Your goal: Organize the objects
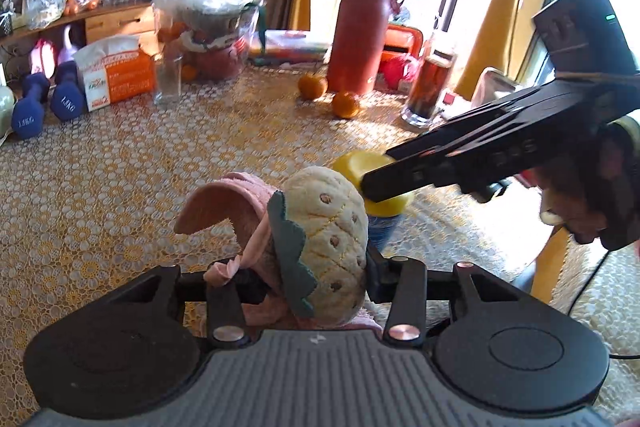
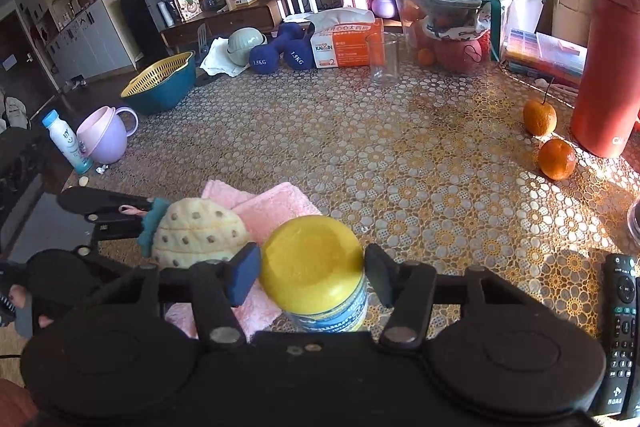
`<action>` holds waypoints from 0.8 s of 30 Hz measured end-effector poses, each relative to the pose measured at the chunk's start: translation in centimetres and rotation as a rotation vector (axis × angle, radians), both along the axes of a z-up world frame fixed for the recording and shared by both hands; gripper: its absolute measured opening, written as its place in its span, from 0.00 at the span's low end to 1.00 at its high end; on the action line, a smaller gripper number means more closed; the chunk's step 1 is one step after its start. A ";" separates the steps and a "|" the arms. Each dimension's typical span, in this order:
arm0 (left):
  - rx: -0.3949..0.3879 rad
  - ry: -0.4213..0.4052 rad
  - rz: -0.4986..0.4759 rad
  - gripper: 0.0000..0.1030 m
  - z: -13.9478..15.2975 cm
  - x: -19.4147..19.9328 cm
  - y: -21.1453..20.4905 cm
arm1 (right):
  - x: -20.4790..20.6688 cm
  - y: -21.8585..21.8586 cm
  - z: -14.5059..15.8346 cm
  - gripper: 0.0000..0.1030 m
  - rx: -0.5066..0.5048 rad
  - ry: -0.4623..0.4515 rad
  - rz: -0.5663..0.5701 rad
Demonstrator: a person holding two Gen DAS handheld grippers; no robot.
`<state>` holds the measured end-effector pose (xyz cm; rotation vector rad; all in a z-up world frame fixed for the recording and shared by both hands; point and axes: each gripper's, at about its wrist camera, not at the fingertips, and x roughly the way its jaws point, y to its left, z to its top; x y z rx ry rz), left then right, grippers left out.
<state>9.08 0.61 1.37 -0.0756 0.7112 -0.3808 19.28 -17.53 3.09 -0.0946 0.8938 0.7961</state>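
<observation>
A lived-in home: dumbbells (image 2: 280, 53), sideboard (image 2: 240, 15), lace-covered table (image 2: 400, 155)

1. We read "1.5KG" in white on each of the two blue dumbbells (image 2: 280, 57), far ahead of the right jaws.
2. On the orange and white package (image 2: 347, 43) just beside them we read "KAIXIN" and a "2".
3. The remote control (image 2: 618, 331), right of the right jaws, carries number keys, too small to read.
</observation>
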 end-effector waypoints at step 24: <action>-0.001 0.158 0.091 0.42 -6.0 2.5 0.9 | 0.0 1.0 1.5 0.66 -0.079 -0.068 0.084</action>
